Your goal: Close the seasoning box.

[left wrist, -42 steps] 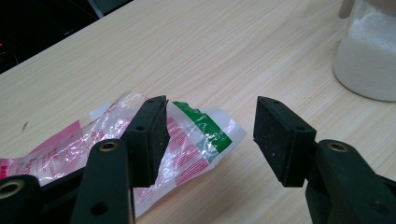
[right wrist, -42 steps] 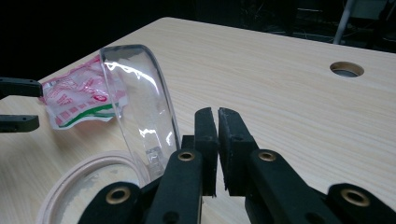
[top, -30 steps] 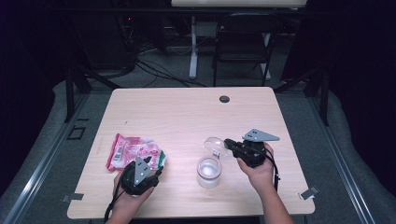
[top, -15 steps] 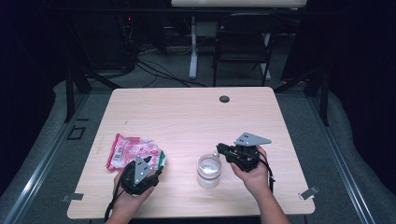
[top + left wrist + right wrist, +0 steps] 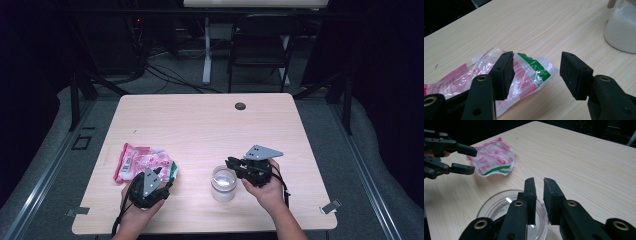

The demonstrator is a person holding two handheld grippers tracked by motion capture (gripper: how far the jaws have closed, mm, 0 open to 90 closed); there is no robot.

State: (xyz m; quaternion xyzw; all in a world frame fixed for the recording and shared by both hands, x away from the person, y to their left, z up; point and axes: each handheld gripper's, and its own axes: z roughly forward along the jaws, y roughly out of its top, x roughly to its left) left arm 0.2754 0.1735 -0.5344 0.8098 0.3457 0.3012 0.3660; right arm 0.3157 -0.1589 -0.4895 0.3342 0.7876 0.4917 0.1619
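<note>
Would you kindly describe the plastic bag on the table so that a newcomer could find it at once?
Start at the light wooden table and look to its near left part, just ahead of the left gripper. There lies a crumpled plastic bag, flat on the wood. Its pink and red print with a green stripe at one end sets it apart from the clear jar of white powder to its right.

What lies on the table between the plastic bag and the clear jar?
Nothing: bare table separates the plastic bag from the clear jar, as the high view shows.

Glossy crinkled plastic bag and clear jar on matt wood-grain table.
</note>
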